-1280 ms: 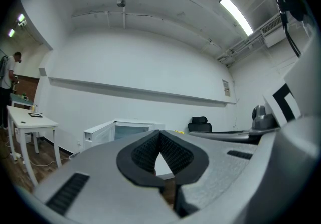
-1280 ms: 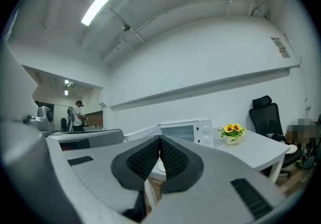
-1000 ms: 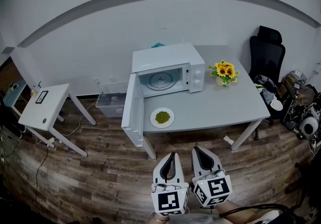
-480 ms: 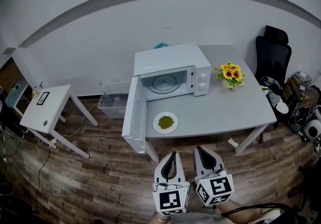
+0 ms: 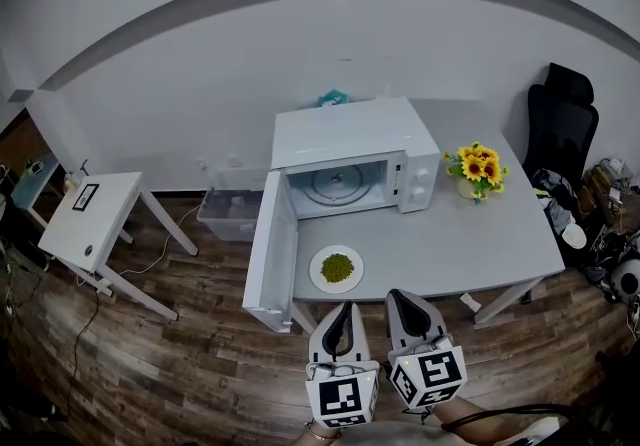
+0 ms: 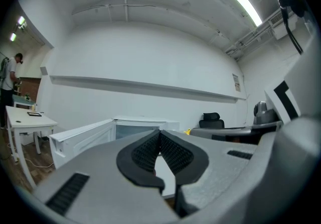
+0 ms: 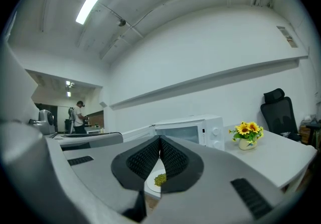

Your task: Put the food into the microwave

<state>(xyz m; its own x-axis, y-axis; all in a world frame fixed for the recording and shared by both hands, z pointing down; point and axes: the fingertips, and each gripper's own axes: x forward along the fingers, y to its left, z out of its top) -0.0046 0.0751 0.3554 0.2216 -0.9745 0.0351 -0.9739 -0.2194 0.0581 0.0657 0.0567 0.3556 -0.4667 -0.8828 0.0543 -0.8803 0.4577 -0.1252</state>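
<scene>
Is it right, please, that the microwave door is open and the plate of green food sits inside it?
No: the microwave door is open, but the plate of green food sits on the table in front of it, per the head view.

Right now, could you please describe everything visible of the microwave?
The microwave is a white box standing upright on the grey table, left rear. Its door hangs wide open to the left, past the table's edge. Inside, a round turntable lies bare. A control panel with two knobs is at front right. The plate of green food lies before it, apart.
</scene>
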